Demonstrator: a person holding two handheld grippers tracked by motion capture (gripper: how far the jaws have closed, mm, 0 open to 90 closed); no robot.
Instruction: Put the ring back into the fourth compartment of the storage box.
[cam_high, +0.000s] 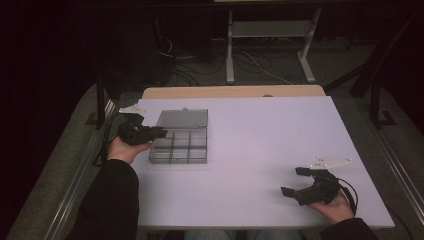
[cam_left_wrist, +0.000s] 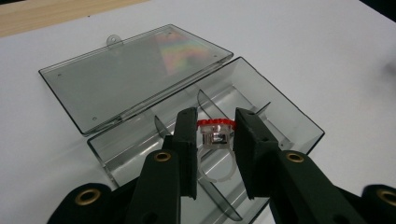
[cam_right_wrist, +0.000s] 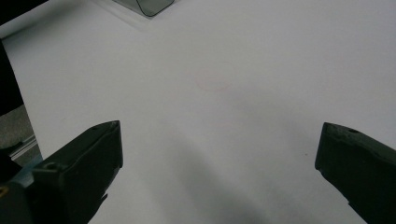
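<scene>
Red-topped ring (cam_left_wrist: 215, 132) sits clamped in the left claw (cam_left_wrist: 215, 140) above the box (cam_left_wrist: 280, 105); right claw (cam_right_wrist: 219, 154) gapes apart.

White rectangular tabletop (cam_high: 260, 150), bare wooden strip (cam_high: 235, 92) along its far edge. Behind it on grey floor (cam_high: 280, 65): white metal desk frame legs (cam_high: 230, 55), loose cables (cam_high: 255, 62). Faint pinkish ring mark (cam_right_wrist: 214, 77) on the tabletop, possibly a stain.

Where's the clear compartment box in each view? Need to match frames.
High view: compartment box left of centre on the white table, lid open, left gripper at its near-left edge.
Left gripper view: centre, beneath the fingers holding a red-topped ring.
Right gripper view: one corner at the top edge.
Shared landmark: the white table.
</scene>
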